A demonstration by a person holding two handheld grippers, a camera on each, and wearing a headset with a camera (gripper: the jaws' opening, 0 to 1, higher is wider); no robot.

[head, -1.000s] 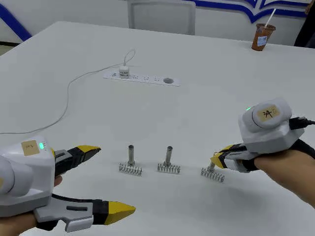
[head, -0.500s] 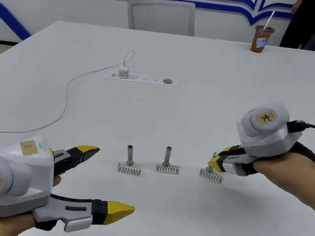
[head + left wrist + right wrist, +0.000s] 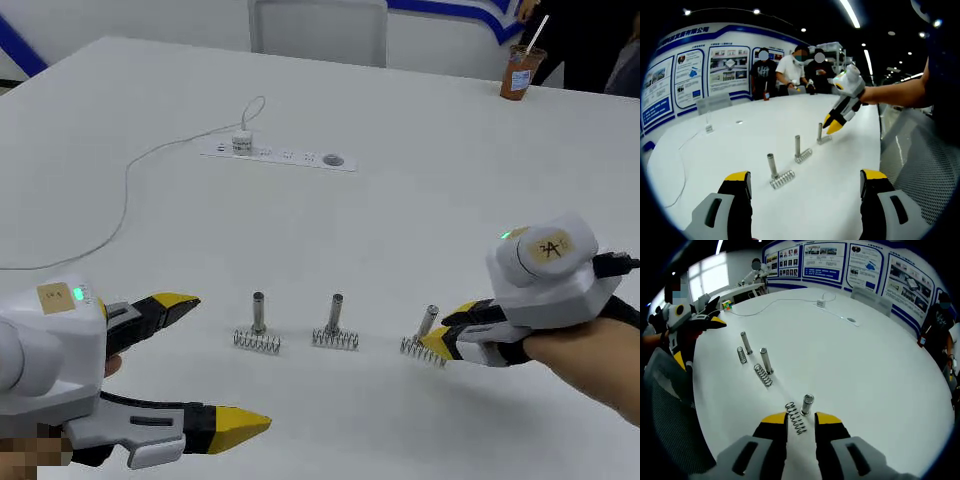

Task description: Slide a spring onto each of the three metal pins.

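Note:
Three upright metal pins (image 3: 258, 305) (image 3: 334, 310) (image 3: 427, 322) stand in a row on the white table, each with a spring lying at its foot: the left spring (image 3: 257, 342), the middle spring (image 3: 335, 340) and the right spring (image 3: 422, 350). My right gripper (image 3: 447, 335) is low on the table beside the right pin (image 3: 807, 405). Its jaws stand narrowly open on either side of the right spring (image 3: 796, 417), which lies flat. My left gripper (image 3: 215, 362) hovers wide open, holding nothing, in front of the left pin (image 3: 772, 165).
A white power strip (image 3: 278, 157) with a plug and a long cable (image 3: 130, 180) lies beyond the pins. A drink cup with a straw (image 3: 516, 72) stands at the far right, with a chair (image 3: 318, 30) behind the table. Several people (image 3: 790, 70) stand at the far side.
My right gripper has drawn back slightly from the right pin, which now shows beside its tips. The left gripper has stayed put. The head camera has shifted a little.

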